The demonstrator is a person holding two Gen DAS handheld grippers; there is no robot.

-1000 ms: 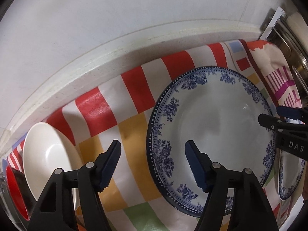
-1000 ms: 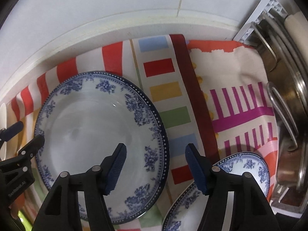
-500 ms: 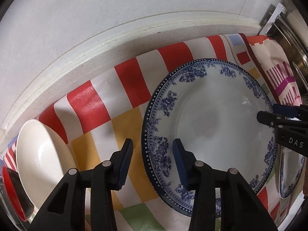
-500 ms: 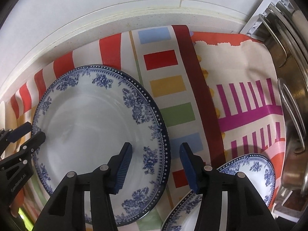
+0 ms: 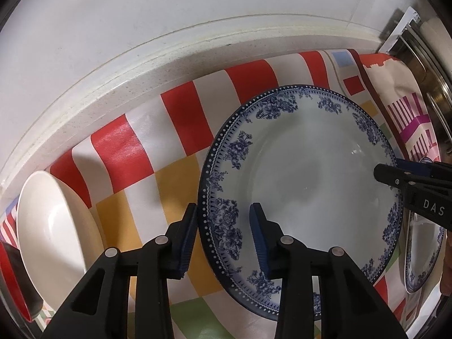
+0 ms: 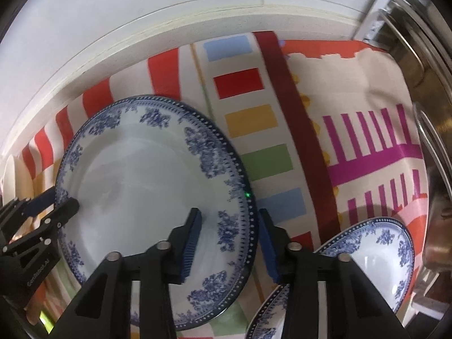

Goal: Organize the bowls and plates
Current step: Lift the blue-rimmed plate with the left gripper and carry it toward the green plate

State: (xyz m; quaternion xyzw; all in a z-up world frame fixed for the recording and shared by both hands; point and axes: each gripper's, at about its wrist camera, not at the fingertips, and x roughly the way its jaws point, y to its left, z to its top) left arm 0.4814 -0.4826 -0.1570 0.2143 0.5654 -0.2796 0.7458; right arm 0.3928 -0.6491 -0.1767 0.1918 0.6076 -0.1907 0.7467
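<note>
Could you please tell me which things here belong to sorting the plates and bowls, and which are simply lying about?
Part of the job:
large blue-flowered plate, its rim between both closing grippers: left, right
smaller blue plate
white bowl
red bowl

Lying about:
striped cloth
metal pot

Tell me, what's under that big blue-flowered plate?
The big plate lies on a striped, checked cloth that shows all around it. Whatever sits right beneath the plate is covered. Both tools straddle its rim, closing.
</note>
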